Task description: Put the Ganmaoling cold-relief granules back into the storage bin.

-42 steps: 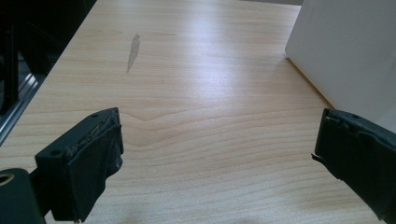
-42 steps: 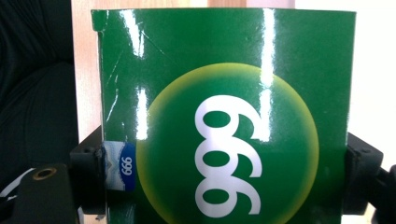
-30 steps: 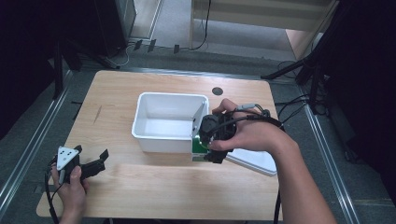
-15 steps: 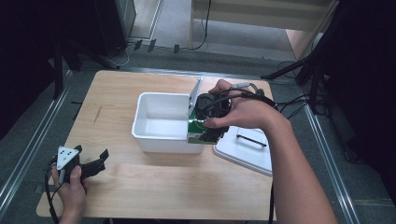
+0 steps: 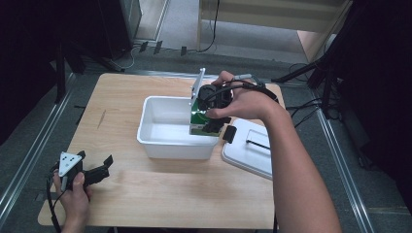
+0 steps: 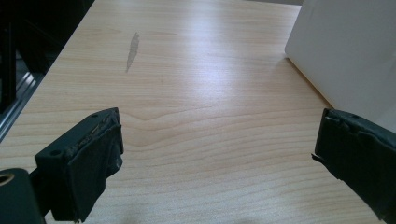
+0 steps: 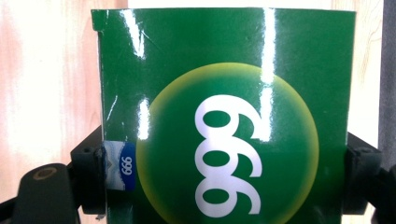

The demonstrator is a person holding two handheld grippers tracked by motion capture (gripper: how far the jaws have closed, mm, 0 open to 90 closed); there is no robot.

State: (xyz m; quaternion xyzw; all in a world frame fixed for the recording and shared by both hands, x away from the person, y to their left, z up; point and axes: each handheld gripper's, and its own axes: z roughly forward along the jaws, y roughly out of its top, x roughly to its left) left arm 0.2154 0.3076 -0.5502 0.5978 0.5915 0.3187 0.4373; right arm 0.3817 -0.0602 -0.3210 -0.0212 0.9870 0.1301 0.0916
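Wooden counter (image 5: 145, 194) carries a white bin (image 5: 165, 128) and lid (image 5: 252, 150). Right tongs (image 5: 206, 116) clamp a green carton (image 7: 224, 116) at the bin's right wall; left tongs (image 6: 215, 158) rest open near the counter's front-left corner.

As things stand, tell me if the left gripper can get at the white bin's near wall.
Probably yes. The left gripper is open with nothing between its jaws, and bare table lies between it and the white bin. The right gripper holds the green box at the bin's far right edge.
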